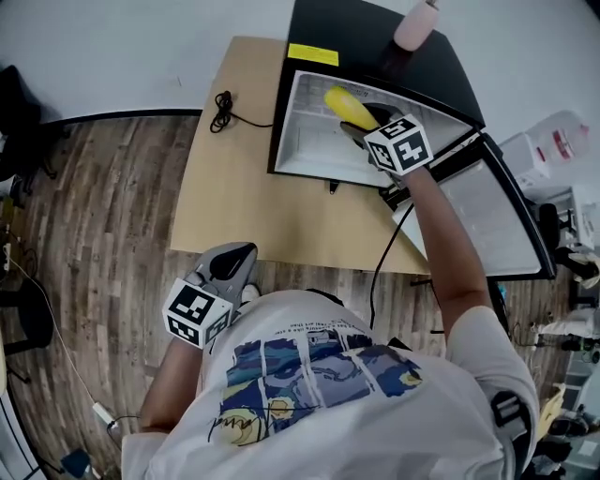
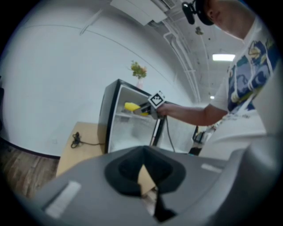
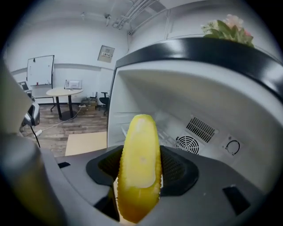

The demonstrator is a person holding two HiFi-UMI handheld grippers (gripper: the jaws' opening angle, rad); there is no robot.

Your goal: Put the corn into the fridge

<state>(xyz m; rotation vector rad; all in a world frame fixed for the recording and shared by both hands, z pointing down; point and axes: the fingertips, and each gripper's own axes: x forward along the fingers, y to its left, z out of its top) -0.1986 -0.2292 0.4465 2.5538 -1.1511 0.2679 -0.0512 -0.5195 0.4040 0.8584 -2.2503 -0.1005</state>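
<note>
The yellow corn [image 1: 349,108] is held in the mouth of the small black fridge [image 1: 286,103], whose door [image 1: 487,216] stands swung open to the right. My right gripper [image 1: 359,129] is shut on the corn [image 3: 139,159], which sticks up between the grey jaws and points toward the white inner back wall [image 3: 199,101] with its vent. In the left gripper view the corn [image 2: 131,106] and the right gripper [image 2: 148,109] show at the upper shelf level. My left gripper [image 1: 240,258] hangs low beside the person's body, shut and holding nothing [image 2: 148,185].
The fridge stands on a tan board [image 1: 225,197] on the wooden floor. A black coiled cable [image 1: 223,111] lies on the board's far left. A pink vase [image 1: 417,23] stands on the fridge top. White boxes [image 1: 553,150] sit to the right.
</note>
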